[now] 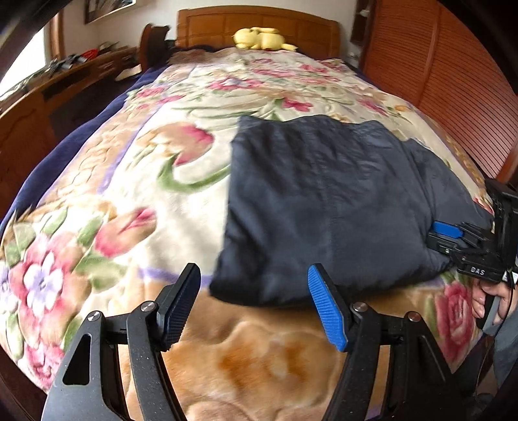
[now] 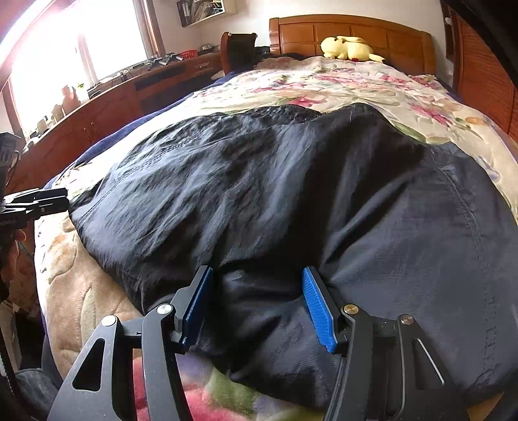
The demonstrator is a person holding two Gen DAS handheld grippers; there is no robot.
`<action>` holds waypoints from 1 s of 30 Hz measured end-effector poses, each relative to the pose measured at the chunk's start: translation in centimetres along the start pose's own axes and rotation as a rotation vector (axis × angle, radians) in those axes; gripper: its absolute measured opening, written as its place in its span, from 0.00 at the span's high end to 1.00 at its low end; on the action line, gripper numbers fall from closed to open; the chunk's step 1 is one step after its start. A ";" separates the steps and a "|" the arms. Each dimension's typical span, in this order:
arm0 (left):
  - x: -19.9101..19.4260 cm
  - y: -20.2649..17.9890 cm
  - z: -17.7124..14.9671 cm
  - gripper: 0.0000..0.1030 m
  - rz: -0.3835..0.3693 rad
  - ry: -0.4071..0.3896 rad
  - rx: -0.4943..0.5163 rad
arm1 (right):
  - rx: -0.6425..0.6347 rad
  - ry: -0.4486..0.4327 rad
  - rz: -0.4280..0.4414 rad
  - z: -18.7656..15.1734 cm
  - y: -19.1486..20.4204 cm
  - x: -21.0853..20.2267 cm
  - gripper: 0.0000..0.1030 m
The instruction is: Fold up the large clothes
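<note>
Garment: a dark padded jacket (image 2: 275, 200) lies on the floral blanket (image 1: 113, 194) toward the near right of the bed, its sides seemingly turned in to make a rough block; it looks part-folded, not finished.
Right gripper (image 2: 257, 307): its fingers stand apart with the jacket's near edge bunched between them; the blue pads (image 2: 315, 311) sit against the cloth on each side, but a firm pinch cannot be told. Judged purpose: placed at the near hem so that this edge can be lifted and carried toward the far side.
Left gripper (image 1: 254, 304): fingers wide apart and empty, hovering above bare blanket just beside the jacket's near left corner, likely lined up to take that corner as the second hold.
Bed: a yellow plush toy (image 1: 262, 38) rests far off by the wooden headboard (image 1: 259, 24), well apart from the work.
Hidden: the jacket's underside, its sleeves and any zip are tucked out of sight; which end is the collar cannot be told.
Cut off: the person shows only as a hand (image 1: 492, 298) at the frame edge in the left view.
Blur: the left view is smeared, so seams there are hard to read.
</note>
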State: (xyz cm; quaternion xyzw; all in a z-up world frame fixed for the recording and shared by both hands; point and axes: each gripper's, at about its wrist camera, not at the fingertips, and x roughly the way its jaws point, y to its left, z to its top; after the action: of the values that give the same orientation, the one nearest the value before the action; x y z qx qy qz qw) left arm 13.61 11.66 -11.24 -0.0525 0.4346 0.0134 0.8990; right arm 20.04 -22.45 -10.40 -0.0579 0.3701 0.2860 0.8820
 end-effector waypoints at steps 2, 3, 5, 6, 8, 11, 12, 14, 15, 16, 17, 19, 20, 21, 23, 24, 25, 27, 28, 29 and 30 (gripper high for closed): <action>0.4 0.5 -0.2 0.32 0.004 0.012 -0.017 | -0.001 -0.001 0.001 -0.1 0.0 0.1 0.43; 0.6 0.7 -0.3 0.32 0.005 0.018 -0.024 | -0.001 -0.002 0.002 -0.1 0.0 0.1 0.43; 1.3 0.8 -0.4 0.32 0.011 0.033 -0.034 | -0.001 -0.006 0.002 -0.1 0.1 0.0 0.43; 1.5 0.9 -0.6 0.32 0.011 0.040 -0.039 | -0.002 -0.007 0.002 0.0 0.1 0.0 0.43; 1.7 1.1 -0.9 0.32 0.011 0.049 -0.048 | -0.002 -0.009 0.001 -0.1 0.1 0.0 0.43; 2.0 1.4 -1.2 0.32 0.014 0.060 -0.059 | -0.002 -0.010 0.003 -0.1 0.1 0.0 0.43; 2.2 1.4 -1.3 0.32 0.015 0.064 -0.061 | -0.002 -0.010 0.005 0.0 0.0 0.0 0.43; 2.3 1.6 -1.5 0.32 0.013 0.069 -0.068 | -0.002 -0.011 0.007 0.0 0.0 -0.1 0.43; 2.3 1.7 -1.5 0.32 0.011 0.070 -0.072 | -0.002 -0.011 0.007 0.0 0.0 -0.1 0.43; 2.3 1.8 -1.5 0.32 0.009 0.071 -0.076 | -0.002 -0.012 0.007 0.0 0.0 -0.1 0.43; 2.4 1.9 -1.6 0.32 0.006 0.071 -0.081 | -0.001 -0.012 0.008 0.0 0.0 -0.1 0.43; 2.5 1.9 -1.5 0.32 -0.001 0.071 -0.092 | 0.000 -0.014 0.010 0.0 -0.1 -0.1 0.43; 2.4 2.0 -1.5 0.32 -0.007 0.067 -0.099 | 0.000 -0.015 0.011 0.0 -0.1 -0.2 0.43; 2.4 2.1 -1.5 0.32 -0.012 0.065 -0.108 | 0.000 -0.015 0.011 0.0 -0.1 -0.2 0.43; 2.6 2.2 -1.4 0.32 -0.024 0.069 -0.123 | 0.001 -0.017 0.012 0.0 -0.1 -0.1 0.43; 2.7 2.2 -1.4 0.32 -0.027 0.071 -0.129 | 0.001 -0.017 0.013 0.0 -0.1 -0.1 0.43; 2.7 2.2 -1.5 0.33 -0.029 0.072 -0.133 | 0.001 -0.018 0.014 0.0 -0.1 -0.1 0.43; 2.8 2.1 -1.5 0.44 -0.055 0.070 -0.148 | 0.001 -0.020 0.016 0.0 -0.2 -0.1 0.43; 2.9 2.1 -1.5 0.50 -0.070 0.075 -0.159 | 0.001 -0.021 0.016 0.0 -0.2 -0.1 0.43; 2.9 2.0 -1.6 0.54 -0.085 0.075 -0.169 | 0.001 -0.022 0.018 -0.1 -0.2 -0.1 0.42; 3.0 2.0 -1.6 0.62 -0.103 0.077 -0.176 | 0.001 -0.023 0.019 -0.1 -0.2 -0.2 0.42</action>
State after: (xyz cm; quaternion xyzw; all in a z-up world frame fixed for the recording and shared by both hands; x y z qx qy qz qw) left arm 14.11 13.38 -14.69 -0.1540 0.4627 0.0035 0.8730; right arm 20.04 -22.75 -10.38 -0.0504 0.3606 0.2948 0.8835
